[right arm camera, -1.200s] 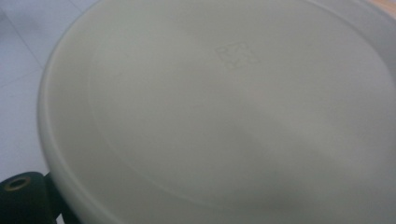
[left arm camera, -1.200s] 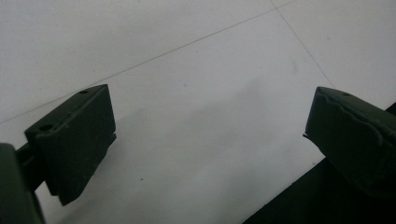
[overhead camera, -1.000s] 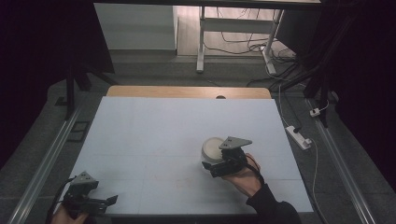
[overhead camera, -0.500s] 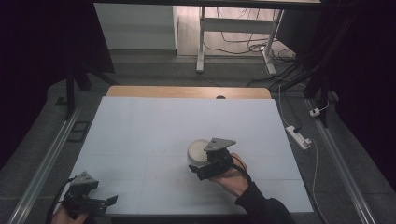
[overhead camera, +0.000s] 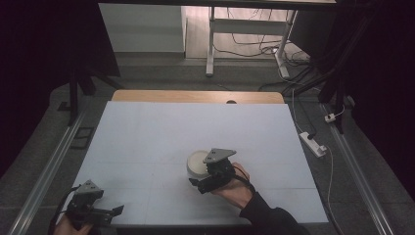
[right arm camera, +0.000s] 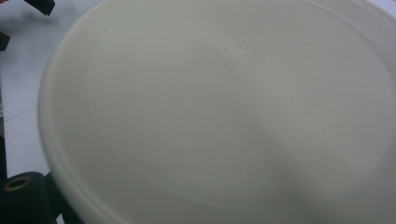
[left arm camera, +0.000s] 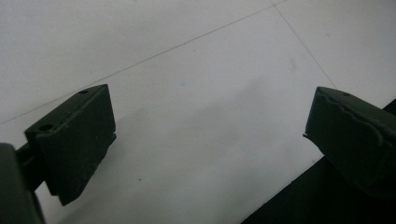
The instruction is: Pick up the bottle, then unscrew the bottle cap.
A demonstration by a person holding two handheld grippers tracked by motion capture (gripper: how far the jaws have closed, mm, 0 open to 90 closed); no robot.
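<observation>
A: Right, near edge first. Where's your left gripper (overhead camera: pixel 105 211)?

B: Low at the near-left corner of the table (overhead camera: pixel 147 127), your hand (overhead camera: pixel 66 226) under it. Jaws spread wide in the left gripper view, bare white tabletop between them, nothing held. Table edge runs just past the one jaw there.

A: And your right gripper (overhead camera: pixel 203 183)?

B: Near-centre, a bit right. Your hand (overhead camera: pixel 235 188) comes in from the bottom edge, dark sleeve (overhead camera: pixel 269 220) behind it. Grey three-cornered plate (overhead camera: pixel 219 155) on top.

A: The white thing?

B: Round white container (overhead camera: pixel 196 163), sitting on the table, touching the gripper on its far-left side. In the right gripper view its pale lid (right arm camera: pixel 224 116) sits right up against the camera, blurred, small embossed mark on top.

A: Is your right gripper clamped on it?

B: Can't tell. Jaws are hidden by the container and the gripper body.

A: Further back?

B: Wooden strip (overhead camera: pixel 195 96) along the far table edge. Beyond it a white frame leg (overhead camera: pixel 211 41) and loose cables (overhead camera: pixel 254 32) on the floor. Power strip (overhead camera: pixel 313 143) on the floor right of the table.
</observation>
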